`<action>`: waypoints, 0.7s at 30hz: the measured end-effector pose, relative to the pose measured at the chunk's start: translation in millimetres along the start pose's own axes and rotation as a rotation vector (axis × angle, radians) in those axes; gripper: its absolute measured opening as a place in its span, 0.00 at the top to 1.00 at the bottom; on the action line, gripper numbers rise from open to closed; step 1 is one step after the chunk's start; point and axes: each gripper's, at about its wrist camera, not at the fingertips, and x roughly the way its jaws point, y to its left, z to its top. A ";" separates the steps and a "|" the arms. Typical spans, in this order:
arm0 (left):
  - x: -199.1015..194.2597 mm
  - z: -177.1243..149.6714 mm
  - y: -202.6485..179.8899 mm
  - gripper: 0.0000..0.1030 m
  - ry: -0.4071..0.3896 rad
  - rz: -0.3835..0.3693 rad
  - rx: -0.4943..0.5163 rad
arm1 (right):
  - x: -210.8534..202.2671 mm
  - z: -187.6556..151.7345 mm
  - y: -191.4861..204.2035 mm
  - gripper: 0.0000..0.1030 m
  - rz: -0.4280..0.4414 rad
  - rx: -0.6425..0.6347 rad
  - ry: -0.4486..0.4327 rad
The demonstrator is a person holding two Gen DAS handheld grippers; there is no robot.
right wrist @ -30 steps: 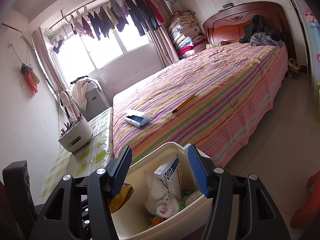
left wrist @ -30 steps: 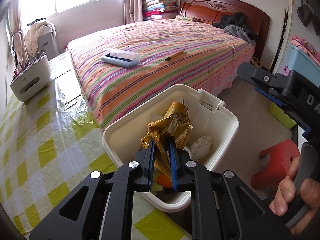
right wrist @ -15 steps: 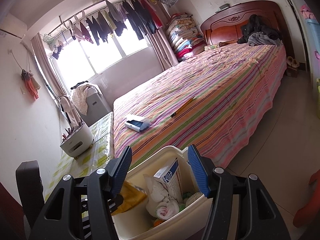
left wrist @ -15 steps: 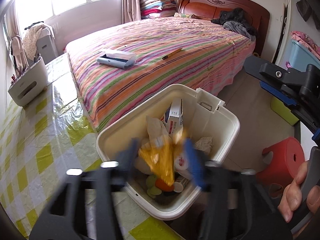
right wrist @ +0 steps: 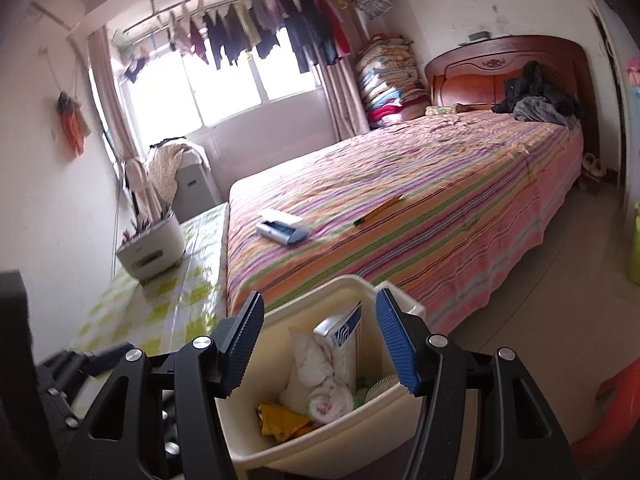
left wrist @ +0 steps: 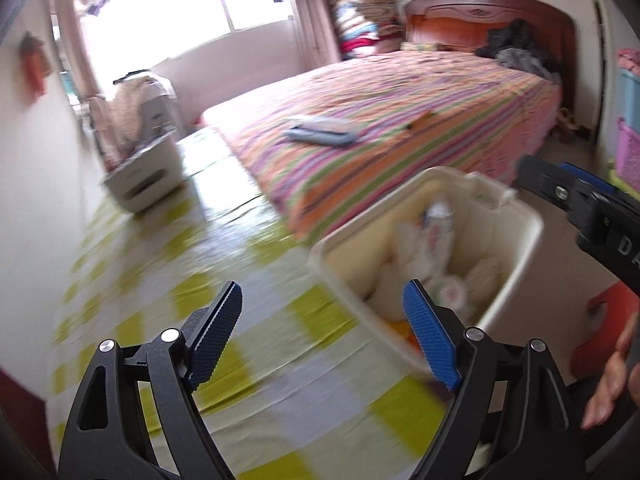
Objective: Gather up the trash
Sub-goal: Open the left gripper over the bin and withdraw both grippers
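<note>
Two tools are over the end of the table (left wrist: 224,248) here, one in each hand. The left tool (left wrist: 322,334) has its jaws spreading apart right now, with nothing between the blue pads (left wrist: 430,344), only the yellow-and-white checked cloth below them. That view is smeared with blur, so fine detail is hard to read.

Just to its right sits the cream trash bin (left wrist: 516,248), at the table's edge beside the striped bed (left wrist: 400,120). The right tool (right wrist: 320,346) hangs directly above the same bin (right wrist: 348,448), jaws about half apart, and the pads are not pressing on anything that I can see; the bin's contents simply show in the gap. A hand (left wrist: 612,380) grips that tool's handle at the right edge of the left view.

Inside the bin: a crumpled yellow wrapper (right wrist: 282,420) lying near the front wall, white tissue wads (right wrist: 320,376) in the middle, and a white-and-blue carton (right wrist: 340,336) standing upright against the back.

Out on the bed lie a grey-blue case (right wrist: 282,228) and an orange pen (right wrist: 378,210), well apart from the bin. A white holder (right wrist: 152,246) stands farther down the table by the wall. A red stool (left wrist: 612,320) shows on the floor past the bin.
</note>
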 end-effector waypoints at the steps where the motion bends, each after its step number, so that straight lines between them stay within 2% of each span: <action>1: -2.7 -6.3 9.0 0.21 0.003 0.026 -0.015 | -1.3 -2.2 3.0 0.45 0.000 -0.016 0.004; 5: -11.7 -28.2 39.8 0.21 0.018 0.074 -0.072 | -7.8 -20.1 16.0 0.44 -0.003 -0.081 0.021; 7: -15.5 -34.4 49.6 0.20 0.011 0.080 -0.099 | -4.9 -27.4 23.1 0.37 0.003 -0.102 0.033; 9: -19.4 -42.0 57.9 0.20 0.004 0.102 -0.114 | -3.5 -34.7 32.1 0.36 0.011 -0.122 0.035; 13: -23.4 -52.3 70.5 0.19 0.009 0.097 -0.151 | -2.8 -47.1 46.4 0.36 0.027 -0.166 0.033; 17: -27.6 -61.3 82.9 0.19 -0.012 0.151 -0.171 | 1.0 -55.8 61.6 0.36 0.030 -0.200 0.034; 21: -28.8 -66.6 95.8 0.19 -0.011 0.166 -0.198 | 3.1 -62.6 78.2 0.36 0.042 -0.225 0.048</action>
